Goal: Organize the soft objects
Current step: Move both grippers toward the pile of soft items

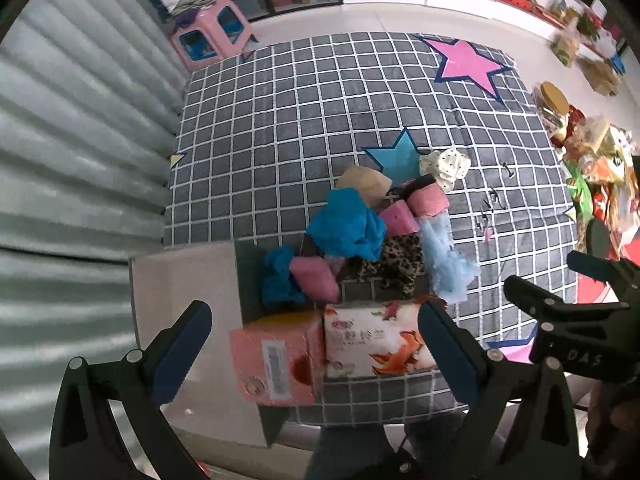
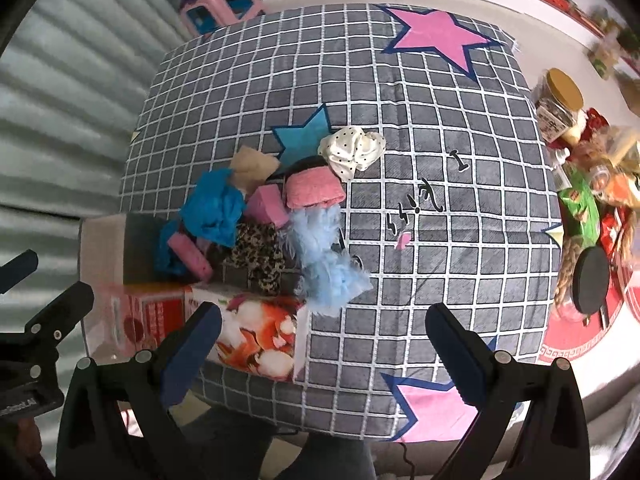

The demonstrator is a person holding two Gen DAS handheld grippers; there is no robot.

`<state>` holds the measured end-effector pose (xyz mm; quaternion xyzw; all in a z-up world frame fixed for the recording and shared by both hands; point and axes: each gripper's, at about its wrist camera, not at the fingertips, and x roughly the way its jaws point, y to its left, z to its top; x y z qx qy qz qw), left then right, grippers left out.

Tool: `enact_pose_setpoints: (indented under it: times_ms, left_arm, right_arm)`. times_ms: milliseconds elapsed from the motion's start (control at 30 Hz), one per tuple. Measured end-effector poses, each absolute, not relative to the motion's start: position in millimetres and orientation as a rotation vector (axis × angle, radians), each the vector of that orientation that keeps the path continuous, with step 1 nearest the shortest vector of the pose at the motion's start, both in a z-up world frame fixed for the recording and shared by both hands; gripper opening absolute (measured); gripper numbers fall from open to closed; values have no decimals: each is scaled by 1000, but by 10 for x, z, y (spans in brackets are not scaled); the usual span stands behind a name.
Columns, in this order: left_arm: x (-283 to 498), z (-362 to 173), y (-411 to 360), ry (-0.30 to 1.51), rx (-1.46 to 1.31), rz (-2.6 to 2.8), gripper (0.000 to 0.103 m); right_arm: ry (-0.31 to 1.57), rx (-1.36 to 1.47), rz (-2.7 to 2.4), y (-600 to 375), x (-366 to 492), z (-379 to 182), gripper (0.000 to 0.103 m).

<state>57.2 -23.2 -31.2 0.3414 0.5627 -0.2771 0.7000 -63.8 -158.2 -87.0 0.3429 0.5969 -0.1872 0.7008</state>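
Both wrist views look steeply down on a grey checked quilt (image 1: 320,120) with pink and blue star patches.

Left gripper (image 1: 316,354): fingers wide apart, nothing between the pads. It hangs at the lower centre of its frame, above two tissue packs. The pink pack (image 1: 276,360) lies lower left of centre; the floral pack (image 1: 376,340) touches its right side.

Right gripper (image 2: 324,352): fingers wide apart, nothing gripped. It hangs at the lower centre of its frame, over bare quilt to the right of the floral pack. In the left wrist view it shows at the right edge.

Soft objects form one pile at the centre of the left wrist frame, just above the packs:
- blue cloth (image 1: 346,224), on top, centre;
- pink sponge (image 1: 316,276), lower left, beside a second blue cloth (image 1: 278,276);
- leopard fabric (image 1: 394,266), below centre;
- light blue fluff (image 1: 446,260), right side;
- pink roll (image 1: 428,200), upper right;
- beige piece (image 1: 362,184), top;
- dotted white cloth (image 1: 446,168), upper right, at the pile's edge.

A cardboard box (image 1: 180,280) sits at the left of the pile.

A pink stool (image 1: 214,32) stands at the upper left, off the quilt.
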Motion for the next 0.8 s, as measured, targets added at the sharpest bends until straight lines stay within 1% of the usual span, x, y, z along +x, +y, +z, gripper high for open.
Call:
enact_pose_setpoints:
  times_ms: [333,800]
  left_arm:
    - [902,-638,-361,1252,849,-694,103]
    - [1004,-1019,-564,1270,895,-721,103]
  right_arm:
    - [1370,772,-535,-1587,-398,-1074,103]
    - [1416,791,-575,-1721,-301,-1353,103]
